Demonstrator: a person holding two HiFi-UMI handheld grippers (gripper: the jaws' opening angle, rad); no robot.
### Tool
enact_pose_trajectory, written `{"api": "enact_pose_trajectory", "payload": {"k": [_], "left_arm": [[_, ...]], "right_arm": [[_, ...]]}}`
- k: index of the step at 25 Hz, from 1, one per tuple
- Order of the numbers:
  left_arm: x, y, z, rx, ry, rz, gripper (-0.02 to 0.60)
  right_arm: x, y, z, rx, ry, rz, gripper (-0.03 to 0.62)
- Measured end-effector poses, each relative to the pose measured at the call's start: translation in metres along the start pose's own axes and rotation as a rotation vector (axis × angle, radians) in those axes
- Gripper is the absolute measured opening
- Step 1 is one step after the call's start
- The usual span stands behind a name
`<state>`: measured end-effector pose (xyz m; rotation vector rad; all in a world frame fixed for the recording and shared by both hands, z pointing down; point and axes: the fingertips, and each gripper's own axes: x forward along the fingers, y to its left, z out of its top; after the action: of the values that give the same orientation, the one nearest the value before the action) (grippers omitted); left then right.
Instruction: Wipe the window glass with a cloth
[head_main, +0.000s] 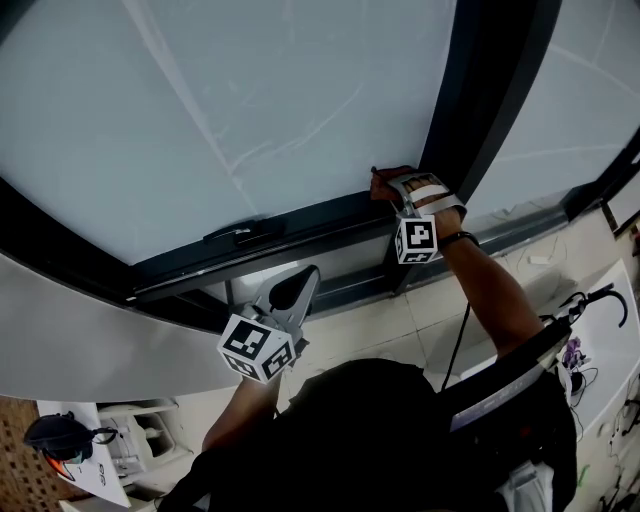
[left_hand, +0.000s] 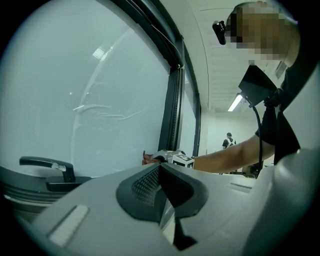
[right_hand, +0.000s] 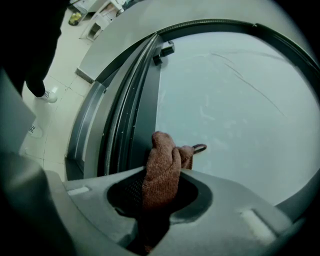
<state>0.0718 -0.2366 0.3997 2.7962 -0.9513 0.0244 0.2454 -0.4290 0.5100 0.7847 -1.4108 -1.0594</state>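
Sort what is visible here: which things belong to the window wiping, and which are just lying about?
In use:
brown knitted cloth, clamped in the right gripper
large pale window glass pane

Idle or lying about:
left gripper, shut and empty
dark lever window handle
black cables at the right
black rounded item at lower left

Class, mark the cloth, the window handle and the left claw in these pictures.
cloth (right_hand: 162, 170): right gripper view, on its brown upright fold.
window handle (left_hand: 42, 162): left gripper view, middle of its dark lever.
left claw (left_hand: 160, 167): left gripper view, where its closed tips meet.
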Motion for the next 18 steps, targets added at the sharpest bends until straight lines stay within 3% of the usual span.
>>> {"api": "enact_pose_trajectory", "payload": {"k": [2,5,11,18], "left_arm": [[-0.002,0.001,-0.001,-0.001,-0.006,-0.001,0.017],[-0.004,0.004,0.0,0.001,-0.011,0.003,0.017],[-0.009,0.006,0.002,0.005,-0.018,0.007,0.017],[-0.016,0.005,0.003,0.015,-0.023,0.02,0.017]], "right_arm": [[-0.007,-0.007,0.004,0.04,-0.012,0.012,0.077],[-0.03,-0.038,0.02,0.079,-0.059,-0.036,0.077],[-0.099,-0.154,0.068,0.035,-0.181,-0.286,0.077],[-0.162,-0.292,0.074,0.007,-0.204,-0.554,0.077]]}}
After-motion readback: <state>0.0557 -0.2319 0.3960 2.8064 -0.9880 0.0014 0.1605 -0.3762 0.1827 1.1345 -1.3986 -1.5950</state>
